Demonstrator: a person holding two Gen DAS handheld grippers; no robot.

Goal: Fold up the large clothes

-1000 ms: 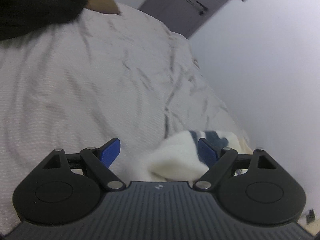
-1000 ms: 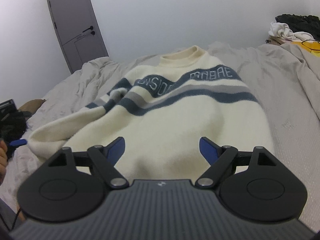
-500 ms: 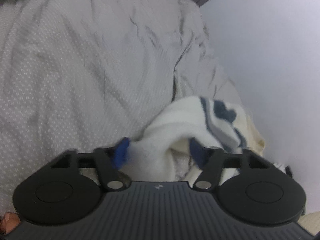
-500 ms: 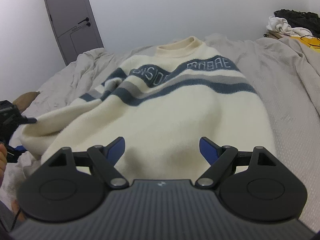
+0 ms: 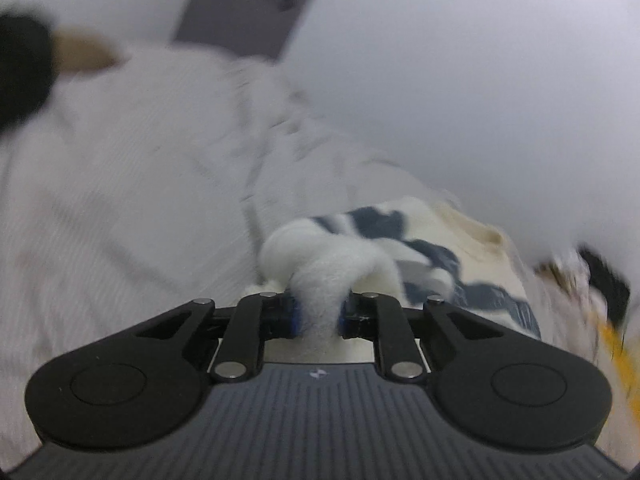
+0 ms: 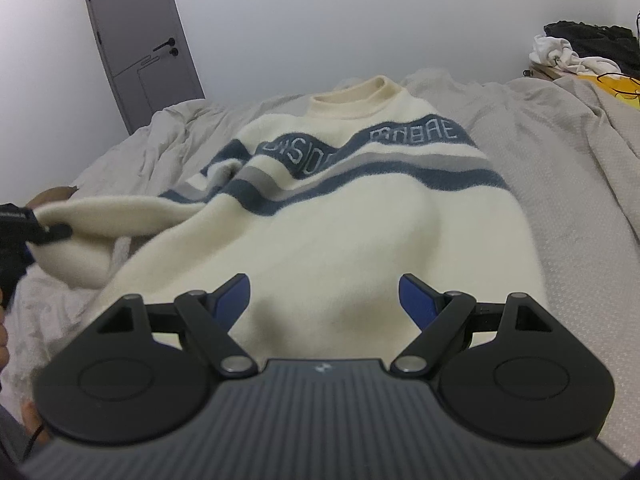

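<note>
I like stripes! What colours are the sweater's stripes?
Dark blue and grey, on the cream sweater; clearest in the right wrist view.

Black left gripper (image 5: 318, 316), ribbed grey body, silver pivot screws, right gripper (image 6: 324, 300) blue-padded fingers (image 6: 234, 296)

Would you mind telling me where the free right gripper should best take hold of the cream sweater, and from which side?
Probably the bottom hem of the sweater, directly below the open right gripper. Come down from the near side, one finger slipping under the edge. The body lies flat there, so the hem is the only free edge within reach, while the left gripper already pinches the sleeve.
</note>
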